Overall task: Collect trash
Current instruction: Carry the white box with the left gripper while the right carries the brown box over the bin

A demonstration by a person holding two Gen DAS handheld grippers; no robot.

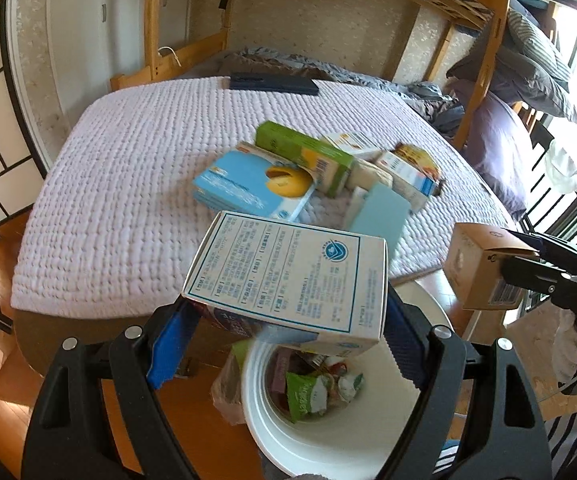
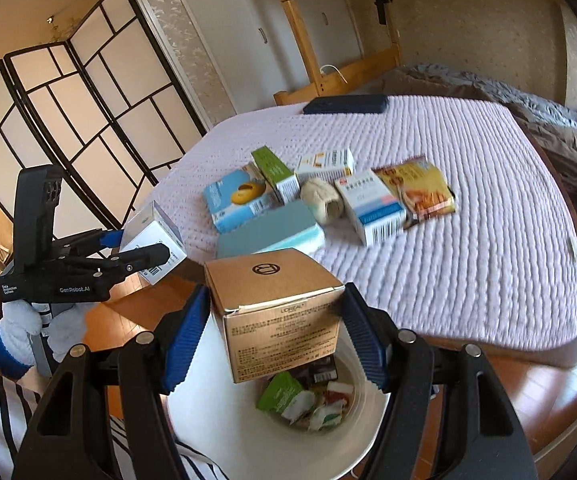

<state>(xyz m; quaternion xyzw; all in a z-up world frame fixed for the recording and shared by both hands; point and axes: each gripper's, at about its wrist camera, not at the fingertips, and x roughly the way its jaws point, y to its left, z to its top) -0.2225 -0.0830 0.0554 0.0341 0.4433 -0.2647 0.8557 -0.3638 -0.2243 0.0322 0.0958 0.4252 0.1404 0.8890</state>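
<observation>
Bed cover (image 1: 128,184): pale lilac, quilted grid.
Bin (image 2: 216,440): white.
Left tongs (image 1: 288,328): black, blue pads; printed carton (image 1: 288,276) white, blue text.
Right tongs (image 2: 276,332): black, blue pads; cardboard box (image 2: 276,312) brown.
Snack packet (image 2: 420,188): yellow-orange.
Folding screen (image 2: 68,120): white panels, black frame.
Floor (image 1: 4,412): orange-brown wood.

The white bin (image 1: 328,436) is cut off below, its trash partly hidden by boxes.

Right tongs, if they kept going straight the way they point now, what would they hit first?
The right tongs already clamp a brown cardboard box, so that leads. Pointing steeply down, they would probably meet the white bin just below, or the wrappers in it, rather than the bed; depth is uncertain.
</observation>
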